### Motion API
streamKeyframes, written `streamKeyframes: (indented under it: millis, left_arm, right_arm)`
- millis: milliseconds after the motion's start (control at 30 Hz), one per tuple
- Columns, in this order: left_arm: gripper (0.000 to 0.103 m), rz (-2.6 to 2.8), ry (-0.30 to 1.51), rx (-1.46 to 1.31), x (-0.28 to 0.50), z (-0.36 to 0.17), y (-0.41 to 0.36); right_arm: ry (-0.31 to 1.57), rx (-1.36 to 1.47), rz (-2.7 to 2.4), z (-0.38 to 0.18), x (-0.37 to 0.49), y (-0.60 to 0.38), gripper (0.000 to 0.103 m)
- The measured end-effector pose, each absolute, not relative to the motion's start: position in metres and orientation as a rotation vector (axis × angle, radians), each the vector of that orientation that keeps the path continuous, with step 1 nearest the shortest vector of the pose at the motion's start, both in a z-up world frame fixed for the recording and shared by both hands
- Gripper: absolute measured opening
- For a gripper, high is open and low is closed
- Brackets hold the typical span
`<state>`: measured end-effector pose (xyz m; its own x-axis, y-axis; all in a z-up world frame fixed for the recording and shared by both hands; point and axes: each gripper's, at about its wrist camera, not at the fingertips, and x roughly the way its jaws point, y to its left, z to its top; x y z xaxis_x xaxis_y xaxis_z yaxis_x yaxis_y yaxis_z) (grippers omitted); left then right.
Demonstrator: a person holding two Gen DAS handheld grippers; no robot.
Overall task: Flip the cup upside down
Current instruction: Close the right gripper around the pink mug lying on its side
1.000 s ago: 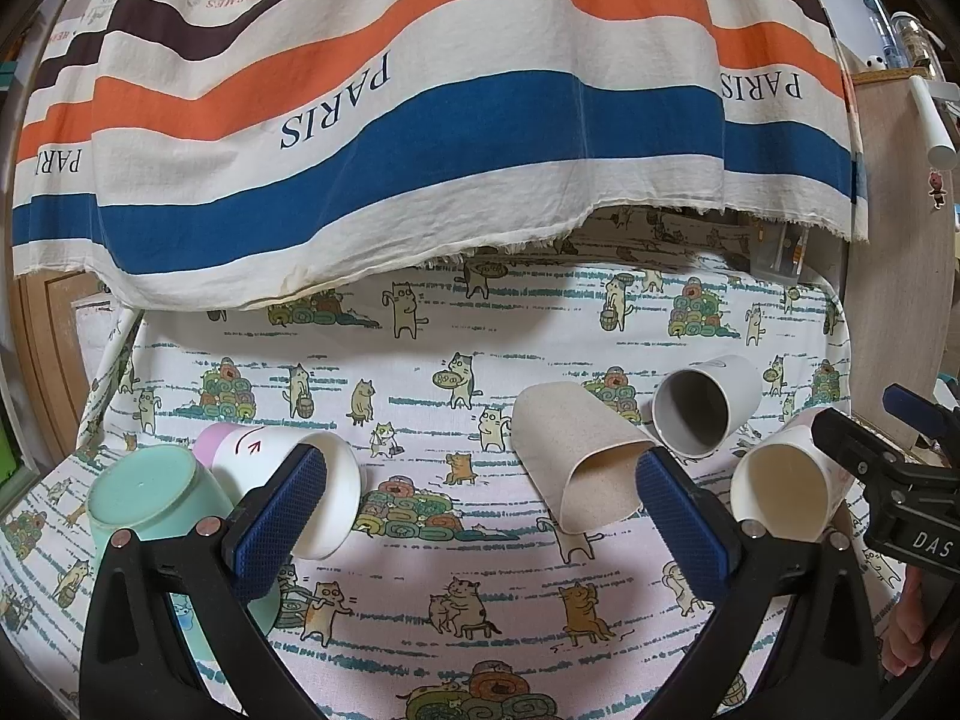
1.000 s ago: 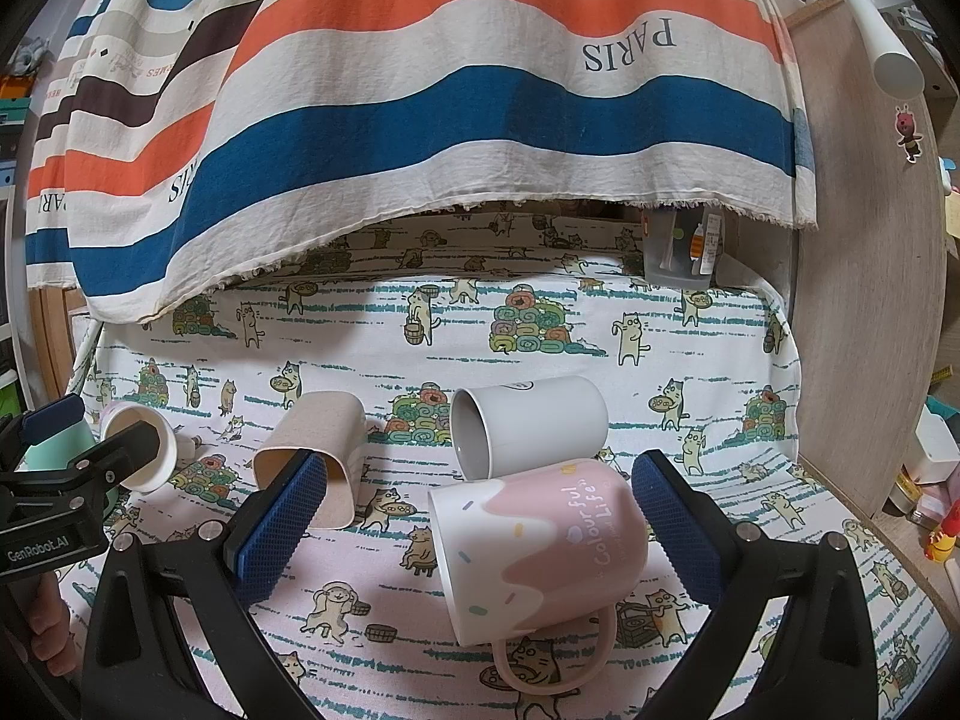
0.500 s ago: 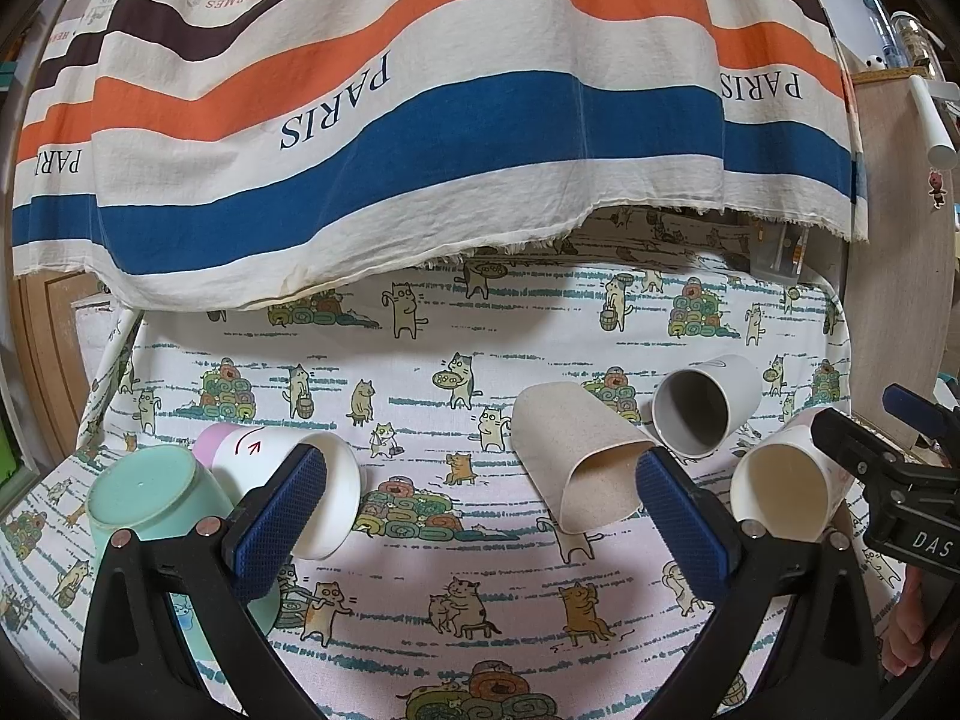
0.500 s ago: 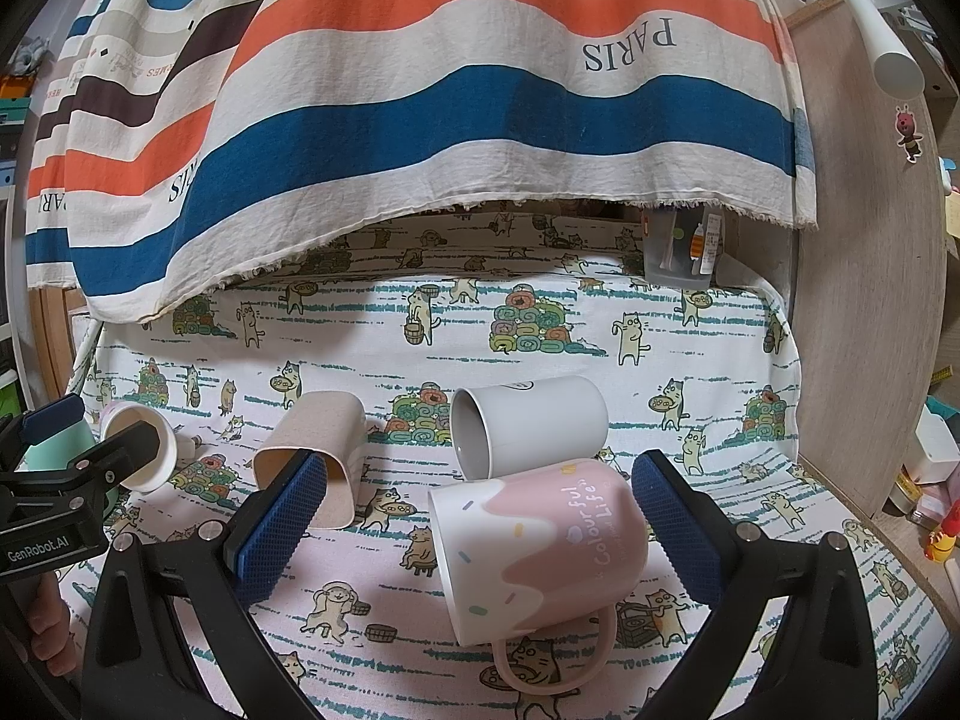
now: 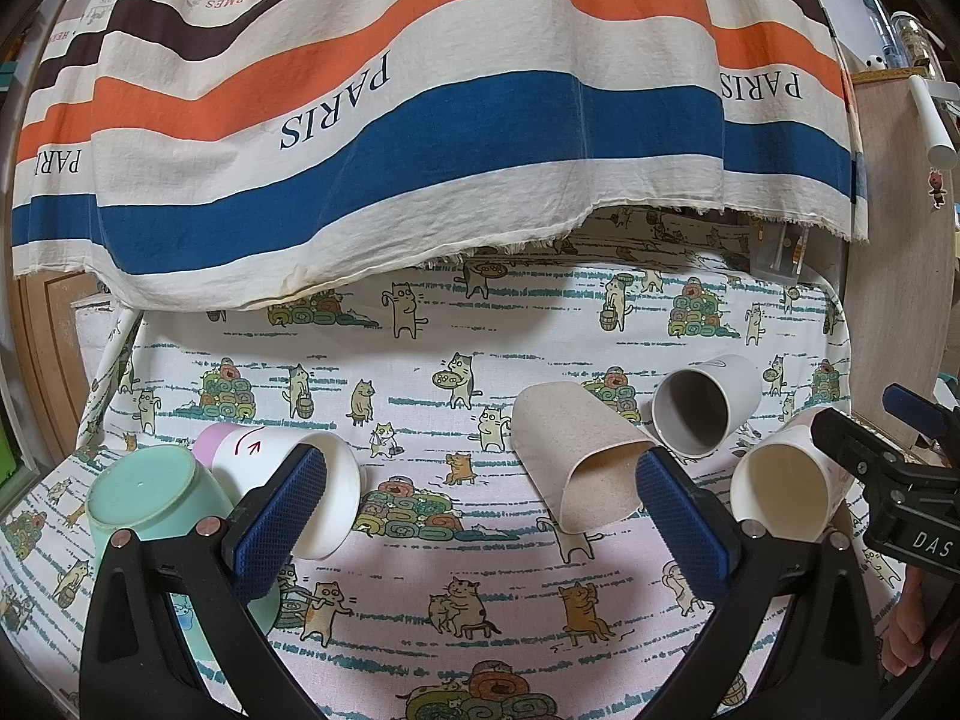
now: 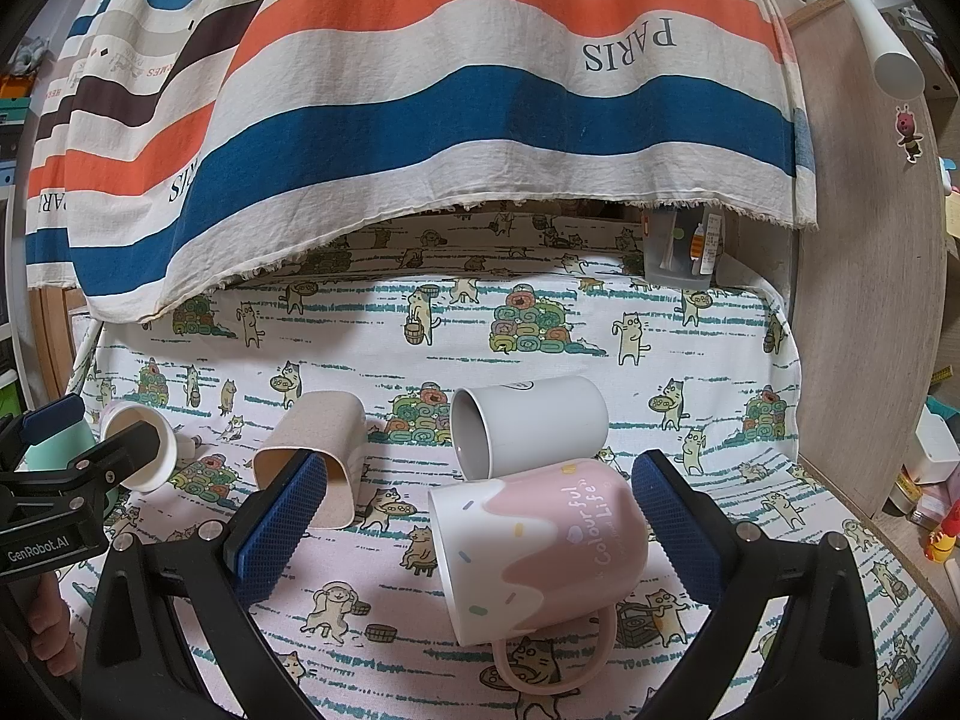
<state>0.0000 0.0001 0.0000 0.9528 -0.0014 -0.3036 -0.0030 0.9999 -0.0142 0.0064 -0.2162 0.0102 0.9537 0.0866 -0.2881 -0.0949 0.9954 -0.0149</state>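
Now both tongs hang wide open, empty: the right gripper (image 6: 480, 516) straddles the pink mug (image 6: 540, 546) lying sideways, ready to grab; the left gripper (image 5: 480, 516) waits near the beige cup (image 5: 576, 468).

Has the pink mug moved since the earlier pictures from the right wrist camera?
No. The pink mug lies on its side in the same place, just below the white cup, between the open fingers of the right gripper.
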Motion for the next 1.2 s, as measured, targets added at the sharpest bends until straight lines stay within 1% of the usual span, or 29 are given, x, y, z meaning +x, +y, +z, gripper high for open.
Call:
streamKeyframes:
  millis: [600, 767, 900, 1033, 1200]
  left_arm:
    - [0.103, 0.005, 0.303, -0.015, 0.0, -0.001, 0.0]
    - [0.103, 0.006, 0.305, -0.018, 0.001, 0.0, 0.0]
    - [0.103, 0.012, 0.31, -0.027, 0.001, 0.001, 0.005]
    - [0.103, 0.055, 0.311, -0.008, 0.0, 0.0, 0.009]
    - [0.103, 0.088, 0.305, -0.01, 0.0, 0.0, 0.015]
  right_arm:
    - [0.292, -0.013, 0.083, 0.007, 0.005, -0.219, 0.103]
    - [0.266, 0.084, 0.074, 0.006, 0.001, -0.24, 0.103]
    - [0.244, 0.182, 0.04, 0.019, 0.001, -0.266, 0.103]
    - [0.31, 0.199, 0.031, 0.03, 0.011, -0.286, 0.103]
    - [0.462, 0.223, 0.06, 0.027, 0.038, -0.303, 0.103]
